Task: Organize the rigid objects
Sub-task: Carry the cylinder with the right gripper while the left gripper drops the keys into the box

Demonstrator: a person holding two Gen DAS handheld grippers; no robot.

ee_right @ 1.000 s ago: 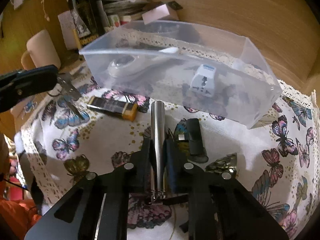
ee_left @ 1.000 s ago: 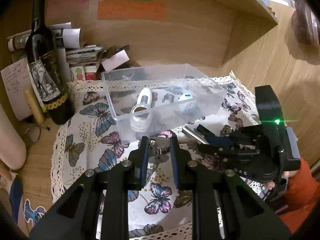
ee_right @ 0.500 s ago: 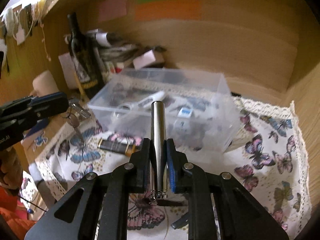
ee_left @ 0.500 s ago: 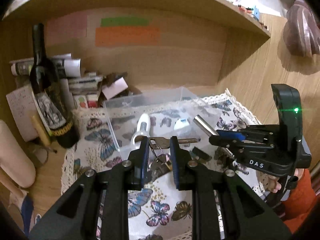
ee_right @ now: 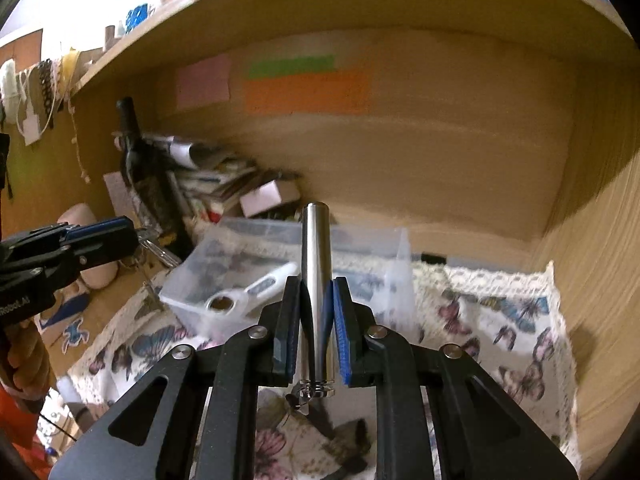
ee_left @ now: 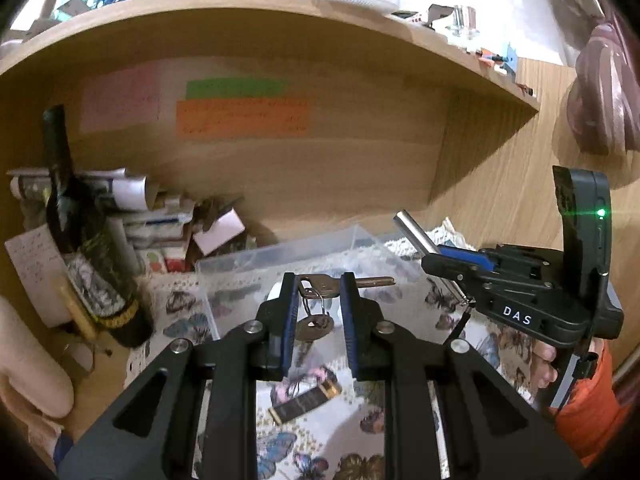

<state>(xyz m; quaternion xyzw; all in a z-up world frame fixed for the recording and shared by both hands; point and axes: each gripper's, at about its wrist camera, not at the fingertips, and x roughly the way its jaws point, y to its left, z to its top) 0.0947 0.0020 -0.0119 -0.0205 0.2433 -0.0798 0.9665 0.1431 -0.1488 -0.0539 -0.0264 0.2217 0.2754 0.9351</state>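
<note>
I had the bunch of keys (ee_left: 320,286) pinched between the left tongs (ee_left: 319,320), one key jutting sideways past the pads and another dangling on its ring, so the grip sat on the key head where it would not slip. The steel tube (ee_right: 316,280) stood clamped in the right tongs (ee_right: 316,332), pads closed narrowly on its lower half, its length pointing forward. Both were raised above the clear plastic box (ee_right: 280,248), which I judged their destination; a white-handled magnifier (ee_right: 248,296) lay inside already. A brown lighter (ee_left: 306,400) remained on the butterfly cloth (ee_right: 500,320) covering the tabletop. A wine bottle (ee_left: 80,240) stood left.
</note>
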